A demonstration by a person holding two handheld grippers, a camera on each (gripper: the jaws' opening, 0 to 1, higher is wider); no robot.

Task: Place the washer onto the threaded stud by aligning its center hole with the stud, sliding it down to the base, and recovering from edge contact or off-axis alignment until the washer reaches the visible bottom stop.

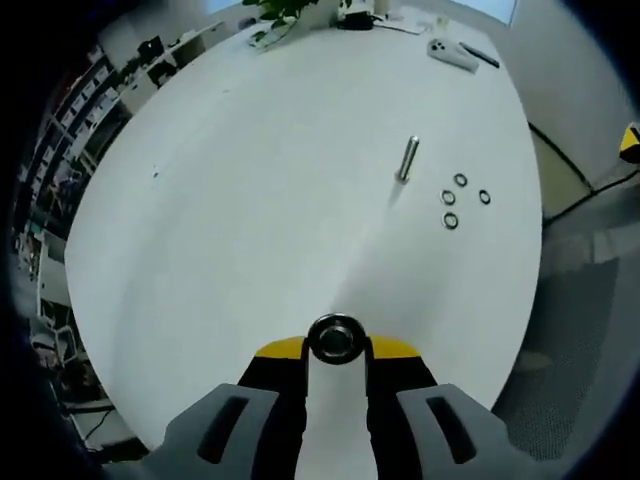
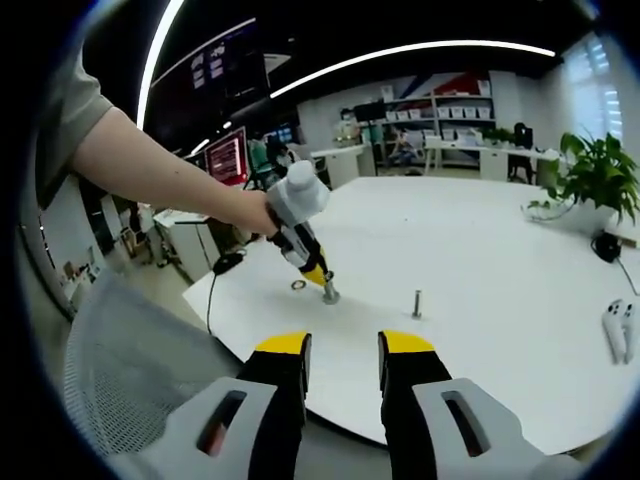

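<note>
My left gripper [image 1: 338,350] is shut on a thick metal washer [image 1: 338,338], pinched between its yellow-tipped jaws low over the white table [image 1: 250,220]. The threaded stud [image 1: 408,158] stands upright farther out, up and to the right, well apart from the held washer. Several loose washers [image 1: 451,220] lie just right of the stud. In the right gripper view a person's hand holds the left gripper [image 2: 326,291] pointing down at the table, left of the stud [image 2: 417,303], with one washer [image 2: 299,286] lying beside it. My right gripper [image 2: 345,352] is open and empty near the table's edge.
A potted plant [image 2: 600,175], a black item [image 2: 603,245] and white controllers [image 2: 620,330] sit toward the table's right side. A grey mesh chair [image 2: 130,360] stands off the near edge. A phone [image 1: 450,52] and a pen lie at the far end.
</note>
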